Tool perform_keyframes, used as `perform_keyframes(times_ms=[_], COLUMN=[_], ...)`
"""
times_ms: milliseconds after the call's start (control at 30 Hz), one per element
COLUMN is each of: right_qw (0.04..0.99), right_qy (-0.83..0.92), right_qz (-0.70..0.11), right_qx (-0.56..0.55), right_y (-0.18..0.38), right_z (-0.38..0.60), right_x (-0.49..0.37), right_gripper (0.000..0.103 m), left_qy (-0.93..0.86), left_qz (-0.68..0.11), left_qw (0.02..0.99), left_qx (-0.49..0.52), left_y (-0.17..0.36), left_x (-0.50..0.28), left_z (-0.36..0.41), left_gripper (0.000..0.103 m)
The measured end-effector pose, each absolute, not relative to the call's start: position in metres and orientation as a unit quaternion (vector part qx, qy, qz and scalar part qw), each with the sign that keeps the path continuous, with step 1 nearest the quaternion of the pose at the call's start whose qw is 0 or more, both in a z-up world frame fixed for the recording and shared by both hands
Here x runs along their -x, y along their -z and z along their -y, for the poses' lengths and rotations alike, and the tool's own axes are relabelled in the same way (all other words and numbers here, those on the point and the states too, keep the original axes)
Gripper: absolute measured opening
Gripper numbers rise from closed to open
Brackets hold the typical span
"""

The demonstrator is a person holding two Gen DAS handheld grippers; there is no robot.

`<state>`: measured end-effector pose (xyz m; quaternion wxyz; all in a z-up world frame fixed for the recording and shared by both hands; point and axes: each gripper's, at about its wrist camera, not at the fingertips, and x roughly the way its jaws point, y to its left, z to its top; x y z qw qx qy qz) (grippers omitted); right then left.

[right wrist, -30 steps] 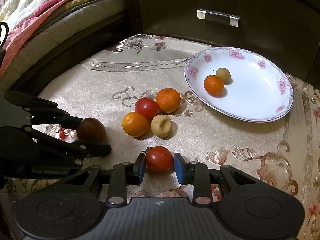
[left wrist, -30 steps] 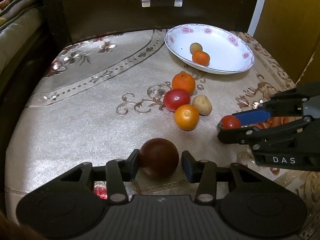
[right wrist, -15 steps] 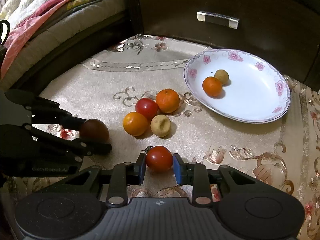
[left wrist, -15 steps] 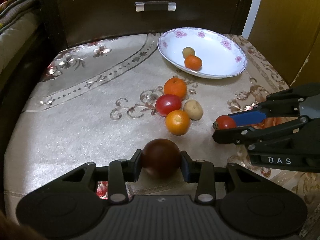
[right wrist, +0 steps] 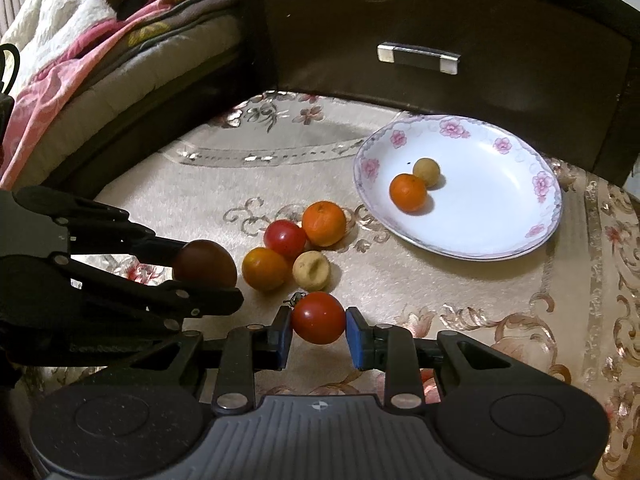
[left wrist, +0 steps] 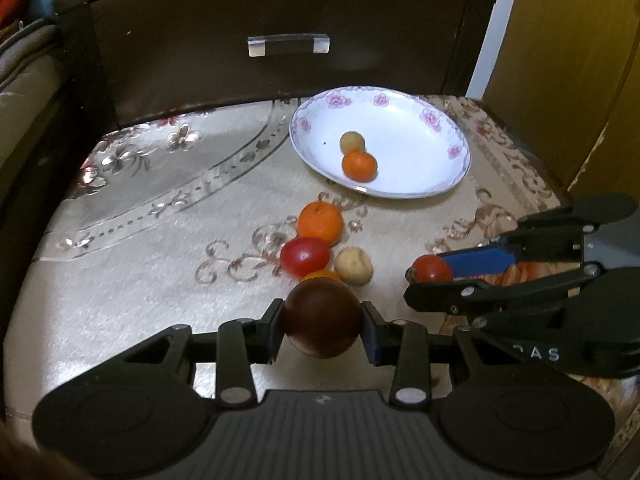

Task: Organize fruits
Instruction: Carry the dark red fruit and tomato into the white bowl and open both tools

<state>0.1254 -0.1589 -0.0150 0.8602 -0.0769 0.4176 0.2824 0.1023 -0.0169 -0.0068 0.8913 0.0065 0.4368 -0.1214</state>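
Jaws of the left gripper (left wrist: 322, 323) clamp a dark maroon fruit (left wrist: 322, 317) above the desk (left wrist: 140, 272). Loose fruits (right wrist: 294, 246) cluster centrally; the right gripper (right wrist: 318, 331) pinches a red tomato (right wrist: 318, 317). Farther right, the floral plate (right wrist: 536, 216) holds an orange (right wrist: 408, 193) and a small tan fruit (right wrist: 426, 172).

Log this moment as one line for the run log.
left hand-held gripper: shut on dark fruit | right hand-held gripper: shut on red tomato | plate: two fruits
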Motion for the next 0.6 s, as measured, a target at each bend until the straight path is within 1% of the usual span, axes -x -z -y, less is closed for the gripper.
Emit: perform_keyframes(times_ms=[600], right_qw=[0.888], right_qy=[-0.235], right_qz=[-0.394], right_qx=[0.041], right_y=[-0.003], right_z=[0.184], right_x=[-0.156], right_gripper=[0.023], left_qy=[0.129], left_qz=[-0.402], left_qw=[0.907], left_qx=[0.004], left_y=[-0.016], left_x=[-0.153], left_z=[0.038], left_gripper=[0.046])
